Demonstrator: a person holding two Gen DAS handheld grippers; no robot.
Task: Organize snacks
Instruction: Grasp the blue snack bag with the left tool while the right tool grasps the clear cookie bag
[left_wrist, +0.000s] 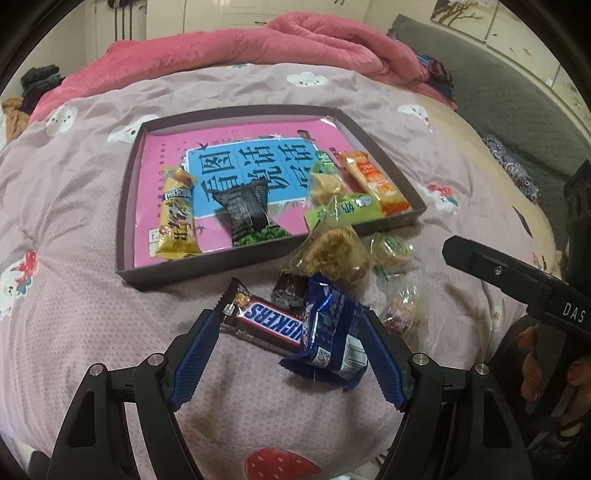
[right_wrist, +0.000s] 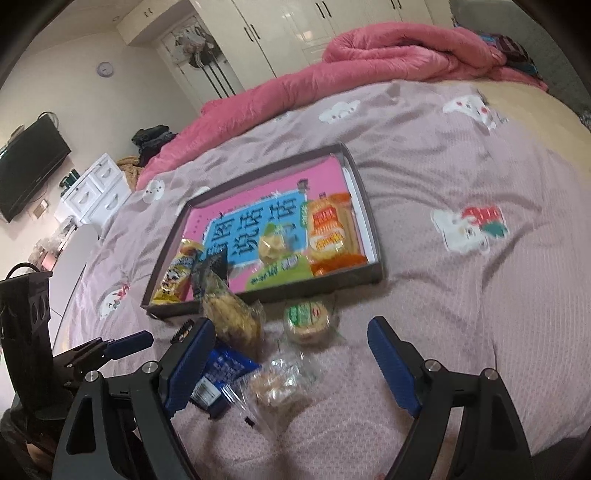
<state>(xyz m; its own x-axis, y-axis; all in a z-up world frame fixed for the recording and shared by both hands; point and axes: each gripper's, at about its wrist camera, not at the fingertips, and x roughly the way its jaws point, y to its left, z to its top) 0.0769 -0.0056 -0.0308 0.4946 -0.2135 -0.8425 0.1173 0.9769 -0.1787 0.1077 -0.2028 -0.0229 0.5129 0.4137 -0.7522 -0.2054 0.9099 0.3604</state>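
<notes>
The bed cover (left_wrist: 92, 258) was soft and lumpy, so the snacks sat on it in a loose heap. Ahead of both grippers lay the flat dark tray (left_wrist: 125, 236), its floor covered by a pink and blue picture sheet. Some snacks were already inside: a yellow snack bar (left_wrist: 177, 218) far left, a black packet (left_wrist: 245, 212) in the middle, and a green packet (left_wrist: 347, 210) and an orange packet (left_wrist: 376, 184) at the right. They probably lay there because the tray was the tidy place for them.

The rest were outside, between the tray and the grippers. The left gripper (left_wrist: 291, 354) had its blue pads spread wide, one on each side of the Snickers bar (left_wrist: 269, 325) and the blue wrapper (left_wrist: 332, 339). It did not squeeze them yet, so it looked ready to pick one up.

The right gripper (right_wrist: 291, 369) was wide apart too, with nothing pinched. The clear-wrapped cookie (right_wrist: 275, 387) lay between its fingers, and a round green-label cake (right_wrist: 306, 319) sat just beyond.
</notes>
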